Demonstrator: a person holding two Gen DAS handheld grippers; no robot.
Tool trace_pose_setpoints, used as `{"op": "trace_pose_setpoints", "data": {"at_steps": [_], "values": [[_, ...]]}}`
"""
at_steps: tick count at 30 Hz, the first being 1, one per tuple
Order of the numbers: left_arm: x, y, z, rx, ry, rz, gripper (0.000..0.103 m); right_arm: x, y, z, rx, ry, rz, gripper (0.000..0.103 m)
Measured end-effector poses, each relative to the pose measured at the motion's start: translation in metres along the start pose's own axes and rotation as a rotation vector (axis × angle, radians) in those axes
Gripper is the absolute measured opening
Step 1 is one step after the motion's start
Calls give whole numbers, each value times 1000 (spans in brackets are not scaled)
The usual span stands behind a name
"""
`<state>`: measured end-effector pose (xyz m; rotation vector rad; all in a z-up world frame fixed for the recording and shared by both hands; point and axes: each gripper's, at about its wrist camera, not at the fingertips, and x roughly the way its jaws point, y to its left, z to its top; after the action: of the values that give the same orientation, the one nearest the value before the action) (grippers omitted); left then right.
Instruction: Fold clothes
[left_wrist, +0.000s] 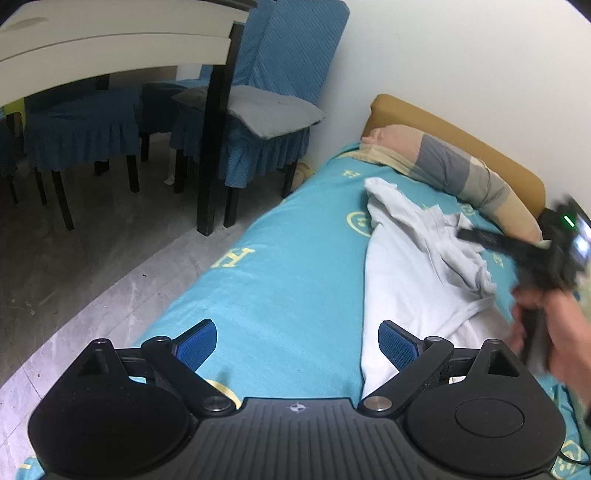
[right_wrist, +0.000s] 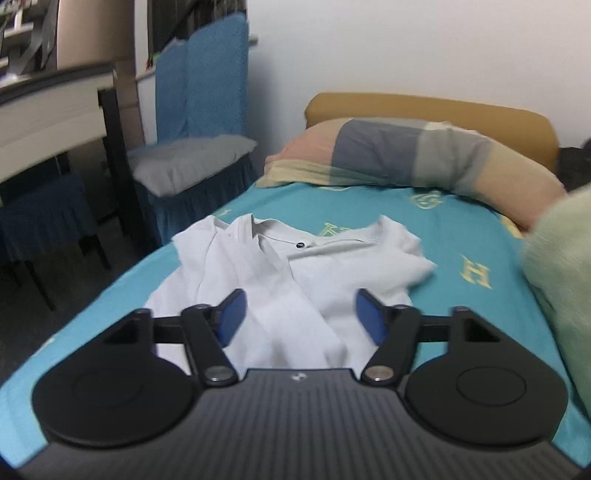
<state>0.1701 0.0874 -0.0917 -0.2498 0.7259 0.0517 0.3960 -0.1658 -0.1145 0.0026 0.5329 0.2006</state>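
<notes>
Left gripper (left_wrist: 297, 345), bottom centre of the left wrist view: blue pads (left_wrist: 195, 343) set wide apart, nothing between them. It hangs over bare turquoise bedspread (left_wrist: 288, 266), its right-hand finger at the near hem of the white shirt (left_wrist: 413, 280); contact cannot be told. Likely parked there to take that edge once the other side is ready.

Right gripper (right_wrist: 298, 317), bottom centre of the right wrist view: jaws also spread, cloth visible through the gap but not pinched. It points straight up the shirt's (right_wrist: 280, 280) middle toward the collar (right_wrist: 295, 242) (a sensible line for judging where a fold should fall).

Shirt itself: on the bedspread (right_wrist: 461, 236), mid-frame, laid roughly lengthwise, collar toward the pillow. One side is bunched over the body, so it looks unsmoothed and no clean fold is made yet. In the left view the right gripper (left_wrist: 480, 236) shows blurred at right edge, over the bunched part, held by a hand (left_wrist: 557, 328).

Beyond: striped pillow (right_wrist: 413, 155) against a tan headboard (right_wrist: 424, 107), upper right. Pale green fabric (right_wrist: 557, 280) at far right edge. Blue-covered chair (right_wrist: 199, 122) with grey cushion (right_wrist: 188, 166) upper left, beside the bed.
</notes>
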Motion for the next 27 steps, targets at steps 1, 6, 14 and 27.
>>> {"op": "trace_pose_setpoints", "data": {"at_steps": [1, 6, 14, 27], "values": [[3, -2, 0, 7, 0, -1, 96, 14, 1, 5, -2, 12, 11, 53], [19, -10, 2, 27, 6, -9, 96, 67, 6, 14, -59, 90, 88, 39], [27, -15, -5, 1, 38, -28, 96, 47, -17, 20, 22, -94, 55, 6], [23, -33, -13, 93, 15, -15, 96, 28, -58, 17, 175, -12, -152, 49]]}}
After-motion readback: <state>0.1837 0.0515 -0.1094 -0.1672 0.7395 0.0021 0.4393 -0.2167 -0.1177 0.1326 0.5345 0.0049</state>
